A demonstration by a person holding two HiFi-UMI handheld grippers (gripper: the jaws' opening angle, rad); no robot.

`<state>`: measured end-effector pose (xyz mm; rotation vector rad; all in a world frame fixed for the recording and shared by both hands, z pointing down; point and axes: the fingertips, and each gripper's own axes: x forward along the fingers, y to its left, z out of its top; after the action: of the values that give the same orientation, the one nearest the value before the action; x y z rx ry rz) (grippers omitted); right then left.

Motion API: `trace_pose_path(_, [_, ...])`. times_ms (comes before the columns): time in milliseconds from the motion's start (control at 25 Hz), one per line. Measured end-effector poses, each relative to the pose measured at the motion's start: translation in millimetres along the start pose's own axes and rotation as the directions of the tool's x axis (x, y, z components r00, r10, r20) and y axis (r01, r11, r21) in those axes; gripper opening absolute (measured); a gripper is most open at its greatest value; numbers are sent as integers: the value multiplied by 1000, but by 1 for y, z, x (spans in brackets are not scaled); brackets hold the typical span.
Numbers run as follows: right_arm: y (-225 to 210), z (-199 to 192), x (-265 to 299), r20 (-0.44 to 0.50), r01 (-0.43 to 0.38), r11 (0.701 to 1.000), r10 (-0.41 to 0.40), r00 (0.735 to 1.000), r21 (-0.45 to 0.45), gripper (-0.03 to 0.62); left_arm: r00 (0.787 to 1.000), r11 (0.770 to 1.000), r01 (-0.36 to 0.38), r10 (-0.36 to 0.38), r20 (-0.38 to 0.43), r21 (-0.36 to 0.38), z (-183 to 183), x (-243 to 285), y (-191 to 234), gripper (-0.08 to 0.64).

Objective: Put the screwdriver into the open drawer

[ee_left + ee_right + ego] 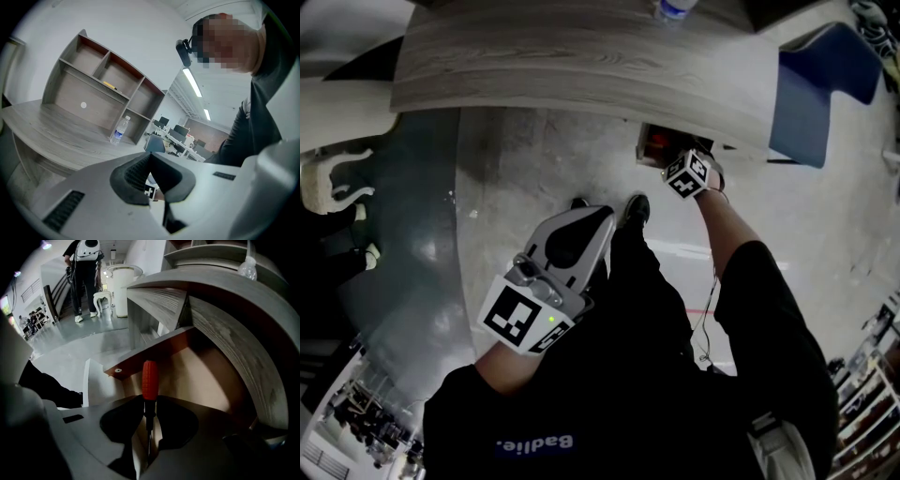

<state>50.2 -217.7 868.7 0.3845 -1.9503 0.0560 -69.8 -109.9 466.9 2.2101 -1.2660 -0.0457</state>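
Observation:
My right gripper [150, 405] is shut on the thin metal shaft of the screwdriver [150, 379]. Its red handle sticks out ahead of the jaws, over the open drawer [206, 376] with its pale tan inside and reddish-brown rim. In the head view the right gripper [677, 165] reaches down into the drawer [652, 141] under the desk edge, and its marker cube hides the jaws. My left gripper [598, 217] hangs low in front of the person's body, away from the drawer, with its pads [136, 173] meeting at the tips and nothing between them.
A grey wooden desk [581, 56] overhangs the drawer, with a water bottle [672, 9] on it. A blue chair [820, 84] stands to the right and a white ornate chair [333, 183] to the left. An open shelf unit [103, 79] sits on the desk. A person [86, 268] stands far off.

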Motion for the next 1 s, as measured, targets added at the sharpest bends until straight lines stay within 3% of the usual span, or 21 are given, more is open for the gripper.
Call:
trace_pose_path(360, [2, -2, 10, -74, -16, 992, 6, 997, -126, 106, 1000, 1000, -10, 10, -3, -2, -2, -4, 5, 3])
trace_pose_path(1000, [5, 0, 13, -79, -16, 981, 1, 997, -194, 127, 1000, 1000, -2, 2, -9, -1, -4, -12, 8, 3])
